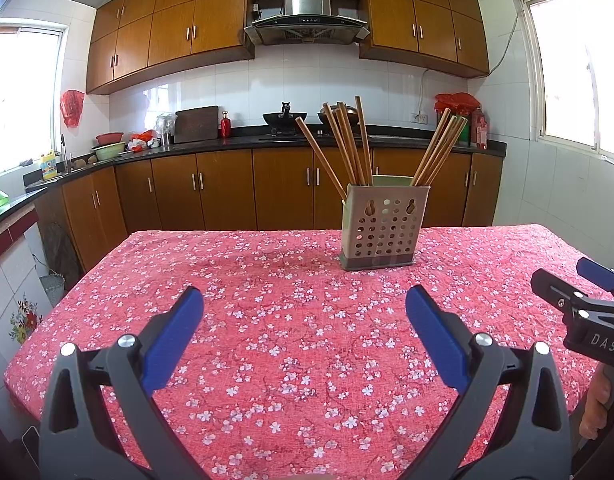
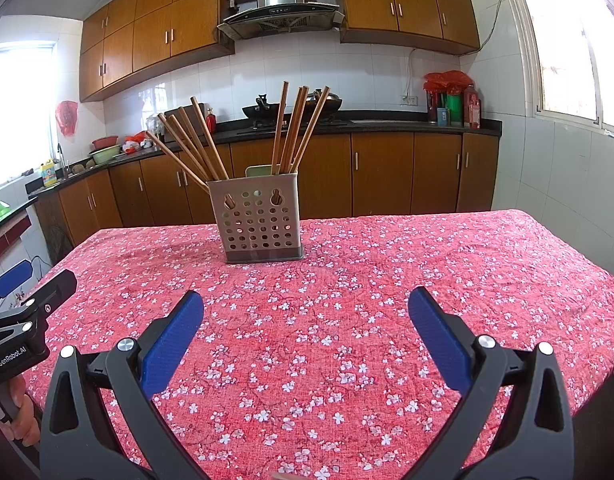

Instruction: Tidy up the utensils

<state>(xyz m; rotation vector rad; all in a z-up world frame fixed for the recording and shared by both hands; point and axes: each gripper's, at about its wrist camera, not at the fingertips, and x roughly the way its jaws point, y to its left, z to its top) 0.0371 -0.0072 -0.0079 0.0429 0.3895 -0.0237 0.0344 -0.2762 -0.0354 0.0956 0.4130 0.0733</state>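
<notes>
With both your left gripper and right gripper spread wide and empty, the beige perforated plastic holder of upright, fanned wooden chopsticks stands on the red floral tablecloth at one o'clock from the left, eleven from the right, neither clearly nearer.

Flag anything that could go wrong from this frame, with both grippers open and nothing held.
1. The wooden chopsticks splay outward in two bunches, so an approaching right gripper could snag one and lever the beige perforated plastic holder over.
2. The holder stands on a loose, wrinkled red floral tablecloth, so a dragged left gripper might shift it.
</notes>
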